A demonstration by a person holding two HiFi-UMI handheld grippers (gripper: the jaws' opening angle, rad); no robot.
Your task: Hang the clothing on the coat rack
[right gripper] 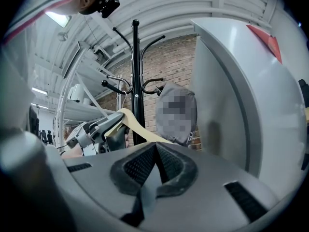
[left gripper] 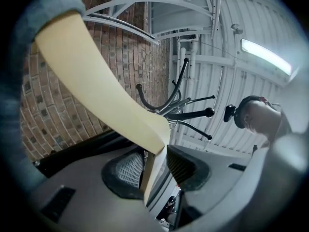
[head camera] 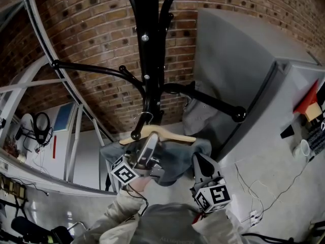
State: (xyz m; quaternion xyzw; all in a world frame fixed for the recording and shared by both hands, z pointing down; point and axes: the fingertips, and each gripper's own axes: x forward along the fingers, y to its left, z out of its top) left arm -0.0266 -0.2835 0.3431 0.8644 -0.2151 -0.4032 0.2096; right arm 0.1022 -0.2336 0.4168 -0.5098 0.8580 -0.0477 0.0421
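Clothing [head camera: 177, 159] in blue-grey drapes from a wooden hanger [head camera: 170, 134] against the black coat rack [head camera: 147, 44], with the hanger's metal hook at a low peg. The left gripper [left gripper: 157, 167] has its fingers apart, the hanger's end loose between them. To its right, the right gripper [right gripper: 155, 168] has its fingers closed on a fold of the clothing.

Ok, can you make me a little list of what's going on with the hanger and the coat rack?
Coat rack: black, by the brick wall
Hanger: wooden, close to the rack
Clothing: blue-grey, draped on the hanger
Left gripper: open, hanger between its jaws
Right gripper: shut, seemingly on the clothing's edge
Hung yet: cannot tell
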